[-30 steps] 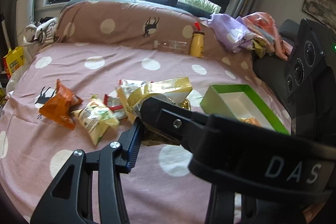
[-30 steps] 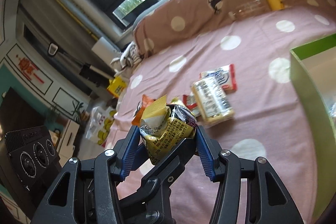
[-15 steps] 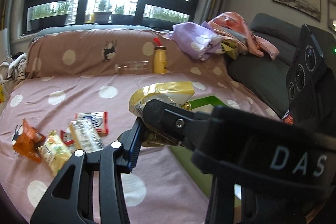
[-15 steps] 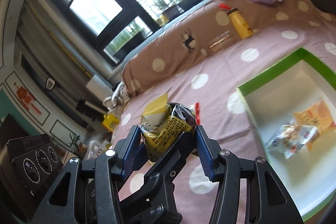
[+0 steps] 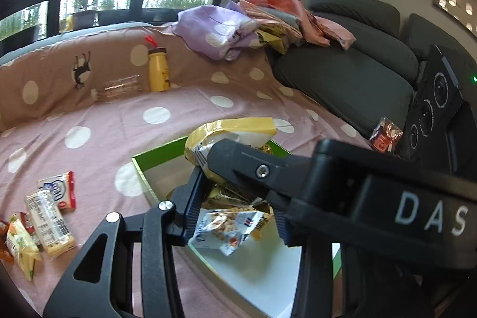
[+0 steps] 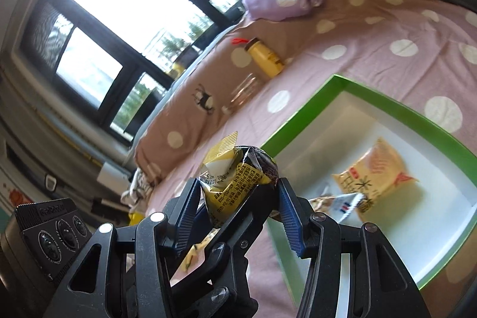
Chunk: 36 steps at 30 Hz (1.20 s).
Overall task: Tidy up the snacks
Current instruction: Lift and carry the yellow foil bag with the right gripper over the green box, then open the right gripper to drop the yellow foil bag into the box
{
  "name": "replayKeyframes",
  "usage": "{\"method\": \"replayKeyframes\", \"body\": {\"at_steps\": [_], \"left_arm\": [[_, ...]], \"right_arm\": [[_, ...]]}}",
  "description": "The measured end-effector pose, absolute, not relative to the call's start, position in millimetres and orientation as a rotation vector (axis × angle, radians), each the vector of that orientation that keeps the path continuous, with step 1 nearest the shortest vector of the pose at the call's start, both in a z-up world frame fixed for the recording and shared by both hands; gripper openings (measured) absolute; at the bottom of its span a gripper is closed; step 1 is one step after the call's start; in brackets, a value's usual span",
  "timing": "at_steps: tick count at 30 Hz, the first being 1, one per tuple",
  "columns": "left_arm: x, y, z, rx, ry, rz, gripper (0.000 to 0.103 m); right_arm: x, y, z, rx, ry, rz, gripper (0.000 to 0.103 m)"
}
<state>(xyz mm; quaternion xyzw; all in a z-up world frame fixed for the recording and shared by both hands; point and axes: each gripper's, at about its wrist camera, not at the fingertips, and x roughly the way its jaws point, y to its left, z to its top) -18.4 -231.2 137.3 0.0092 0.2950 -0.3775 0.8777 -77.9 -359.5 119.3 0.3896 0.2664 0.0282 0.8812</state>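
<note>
Both grippers are shut on one yellow snack packet (image 5: 229, 139), also seen in the right wrist view (image 6: 235, 175). My left gripper (image 5: 235, 195) and my right gripper (image 6: 238, 195) hold it in the air over the near-left part of the green-rimmed white box (image 5: 155, 157), which also shows in the right wrist view (image 6: 396, 106). In the box lie a white-and-blue packet (image 5: 226, 228) and a yellow-orange packet (image 6: 375, 172). Several more snack packets (image 5: 44, 213) lie on the pink dotted cover at the left.
A yellow bottle (image 5: 158, 70) and a clear bottle (image 5: 116, 85) lie at the back bolster. Crumpled clothes (image 5: 238, 26) sit on a dark sofa (image 5: 351, 73) at the right. A small red packet (image 5: 384, 136) rests by the sofa edge. Windows are behind.
Both grippers have carried the yellow packet to the right, from above the loose snacks to over the green box. The box interior now fills more of both views.
</note>
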Motion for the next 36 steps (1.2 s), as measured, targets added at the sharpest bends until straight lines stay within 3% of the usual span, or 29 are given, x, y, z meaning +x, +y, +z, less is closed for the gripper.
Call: {"method": "replayKeyframes", "body": {"at_steps": [30, 35, 36], "left_arm": [[-12.6, -292.6, 103.7, 0.037, 0.797, -0.916, 0.043], [-8.3, -273.4, 110.5, -0.018, 0.785, -0.892, 0.058], [-7.1, -267.2, 112.0, -0.034, 0.786, -0.887, 0.06]], "right_arm": [[-92.1, -423.2, 81.3, 0.943, 0.633, -0.229, 0.055], [-99.9, -426.0, 89.0, 0.931, 0.579, -0.25, 0.056], [-99.7, -424.7, 91.4, 0.919, 0.576, -0.256, 0.06]]}}
